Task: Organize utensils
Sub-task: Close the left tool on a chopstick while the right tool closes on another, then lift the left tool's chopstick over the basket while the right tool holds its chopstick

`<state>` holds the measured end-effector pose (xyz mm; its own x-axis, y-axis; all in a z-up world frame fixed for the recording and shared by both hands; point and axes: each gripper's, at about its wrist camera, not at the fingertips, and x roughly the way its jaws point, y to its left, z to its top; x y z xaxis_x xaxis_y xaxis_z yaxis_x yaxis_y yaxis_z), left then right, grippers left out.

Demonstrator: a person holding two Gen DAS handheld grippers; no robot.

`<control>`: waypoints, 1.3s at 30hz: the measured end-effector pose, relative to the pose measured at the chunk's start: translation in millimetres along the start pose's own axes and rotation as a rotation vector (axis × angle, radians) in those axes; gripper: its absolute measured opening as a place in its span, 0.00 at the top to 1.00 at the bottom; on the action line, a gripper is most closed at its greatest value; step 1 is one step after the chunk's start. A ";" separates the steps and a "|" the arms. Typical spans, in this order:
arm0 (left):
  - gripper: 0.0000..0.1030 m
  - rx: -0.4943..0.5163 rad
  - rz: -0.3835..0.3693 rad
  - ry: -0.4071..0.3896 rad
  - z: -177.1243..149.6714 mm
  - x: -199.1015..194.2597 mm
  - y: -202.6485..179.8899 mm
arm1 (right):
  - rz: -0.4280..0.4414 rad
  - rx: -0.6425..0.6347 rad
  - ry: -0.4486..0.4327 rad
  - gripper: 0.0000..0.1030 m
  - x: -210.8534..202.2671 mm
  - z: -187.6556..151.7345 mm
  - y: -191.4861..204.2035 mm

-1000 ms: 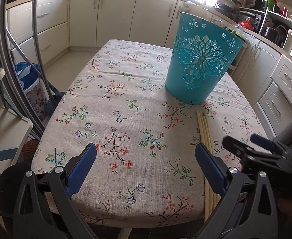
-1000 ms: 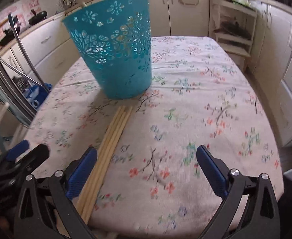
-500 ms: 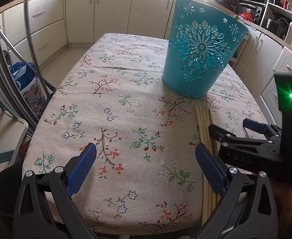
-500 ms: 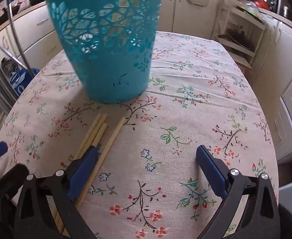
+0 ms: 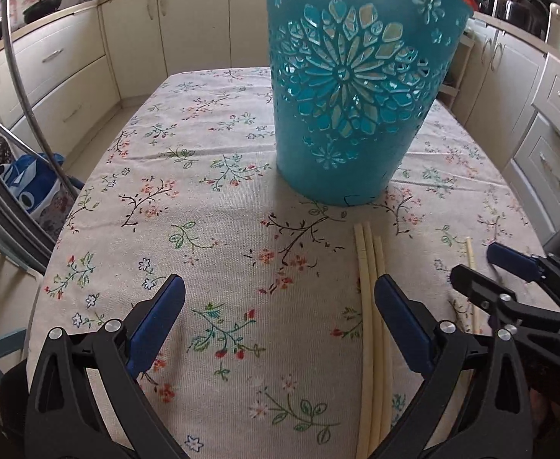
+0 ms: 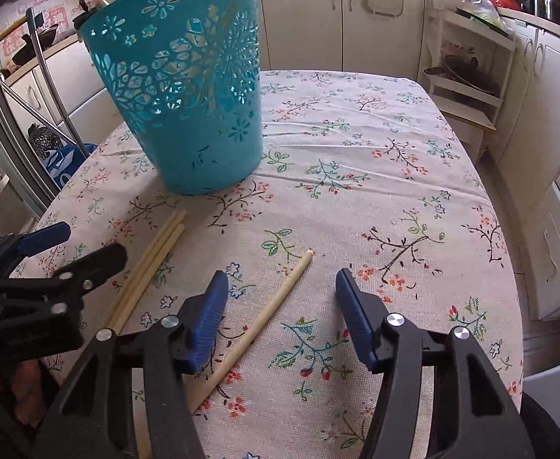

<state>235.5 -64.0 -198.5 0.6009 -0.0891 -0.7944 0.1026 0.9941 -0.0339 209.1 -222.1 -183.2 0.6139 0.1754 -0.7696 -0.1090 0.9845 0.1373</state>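
Now right gripper (image 6: 282, 317) tilts down, closing around chopstick (image 6: 276, 304).

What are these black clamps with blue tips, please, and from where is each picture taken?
They are hand-held grippers, one in each of a person's hands, each carrying a camera looking along its fingers. In the left camera's picture, the left gripper stands open, beside three chopsticks on the floral tablecloth. In the right camera's picture, the right gripper is closing around a single chopstick, not yet gripping it. A teal perforated basket stands behind. Nothing is held yet.
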 end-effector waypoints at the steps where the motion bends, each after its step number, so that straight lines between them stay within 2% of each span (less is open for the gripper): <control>1: 0.08 0.001 0.006 0.009 0.3 2.8 -0.8 | 0.006 0.003 -0.002 0.44 -0.2 -0.3 -1.0; 10: 0.08 0.026 0.018 0.024 0.9 10.4 -9.0 | 0.041 0.028 -0.011 0.44 -1.6 -1.5 -6.5; 15: 0.08 0.041 0.062 0.024 -1.0 10.3 -12.2 | 0.052 0.031 -0.011 0.44 -1.9 -1.8 -6.7; 16: 0.08 0.035 0.090 0.018 -1.9 8.9 -11.8 | 0.056 0.027 -0.010 0.44 -1.7 -1.6 -5.7; 19: 0.08 0.000 0.105 0.022 -3.7 6.9 -6.1 | 0.060 -0.012 -0.008 0.44 -0.9 -2.7 3.1; 21: 0.08 -0.013 0.108 0.026 -3.6 6.3 -2.8 | 0.069 -0.067 -0.007 0.53 -0.4 -4.1 13.8; 24: 0.09 -0.002 0.103 0.031 -1.8 6.8 -2.3 | 0.064 -0.115 -0.004 0.60 0.3 -5.4 22.3; 25: 0.12 0.004 0.098 0.029 -1.0 6.8 -2.8 | 0.058 -0.111 -0.005 0.63 0.5 -5.2 21.1; 26: 0.13 0.009 0.088 0.028 -0.2 7.0 -2.9 | 0.054 -0.093 -0.005 0.70 0.8 -4.1 17.4; 27: 0.18 0.011 0.076 0.022 0.3 6.9 -3.3 | 0.048 -0.081 -0.005 0.78 1.0 -3.6 14.5; 29: 0.29 0.023 0.056 0.005 1.0 8.4 -3.7 | 0.027 -0.075 -0.006 0.85 1.2 -3.2 10.8; 31: 0.46 0.045 0.033 -0.011 1.3 7.5 -7.1 | 0.018 -0.086 -0.009 0.85 0.6 -3.7 11.5; 32: 0.51 0.054 0.020 -0.018 1.1 7.0 -8.2 | 0.024 -0.092 -0.009 0.87 0.0 -4.0 12.1; 34: 0.75 0.058 0.000 -0.026 1.4 6.2 -8.7 | 0.091 -0.089 -0.007 0.90 -0.1 -4.2 13.2; 36: 0.88 0.025 -0.013 -0.023 2.3 5.7 -2.9 | 0.104 -0.102 -0.008 0.91 -0.2 -4.7 17.0; 37: 0.93 -0.010 -0.023 -0.020 2.8 5.5 3.7 | 0.108 -0.104 -0.009 0.92 -0.5 -4.5 17.8; 39: 0.93 -0.059 -0.020 -0.024 2.1 4.6 15.6 | 0.108 -0.093 -0.009 0.93 -1.1 -3.7 17.2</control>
<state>241.5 -49.1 -201.4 0.6184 -0.1093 -0.7783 0.0677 0.9940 -0.0858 203.7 -205.4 -182.3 0.6018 0.2807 -0.7477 -0.2464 0.9558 0.1605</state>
